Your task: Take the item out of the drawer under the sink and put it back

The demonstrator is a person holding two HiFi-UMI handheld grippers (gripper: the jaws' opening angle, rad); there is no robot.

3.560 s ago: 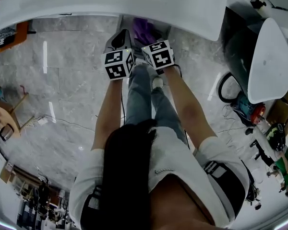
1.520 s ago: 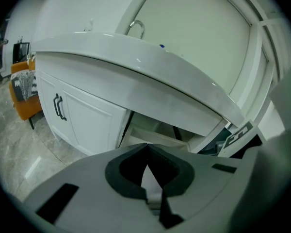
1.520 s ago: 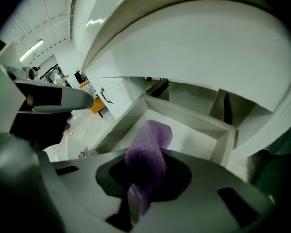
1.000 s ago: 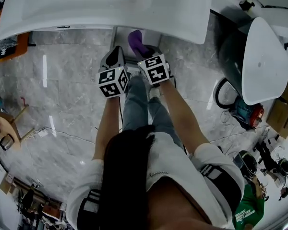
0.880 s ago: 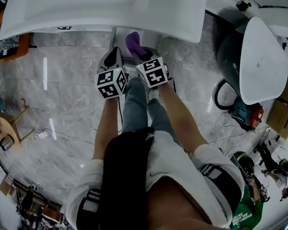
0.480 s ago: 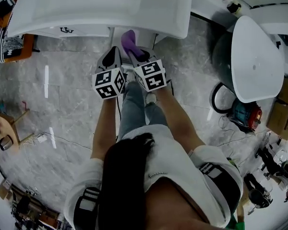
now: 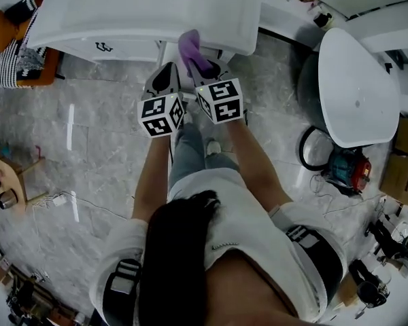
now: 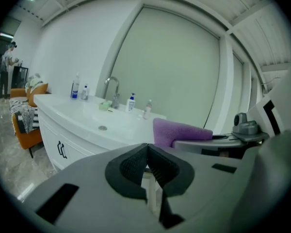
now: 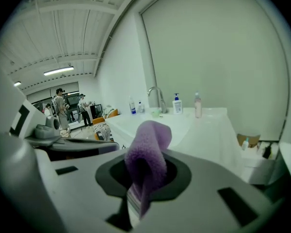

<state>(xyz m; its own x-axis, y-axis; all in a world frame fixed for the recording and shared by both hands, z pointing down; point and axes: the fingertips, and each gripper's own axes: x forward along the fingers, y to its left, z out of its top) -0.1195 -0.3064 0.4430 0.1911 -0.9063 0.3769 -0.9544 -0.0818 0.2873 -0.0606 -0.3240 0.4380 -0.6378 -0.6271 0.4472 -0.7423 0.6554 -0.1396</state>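
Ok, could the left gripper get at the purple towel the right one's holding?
Probably yes: the purple towel stands up out of the right gripper, close beside the left gripper, with nothing between them. The left jaws are shut and must open first.

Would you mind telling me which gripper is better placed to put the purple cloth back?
The right. The right gripper is clamped on the purple cloth, which stands up from its jaws near the front edge of the sink. The left gripper has its jaws together on nothing.
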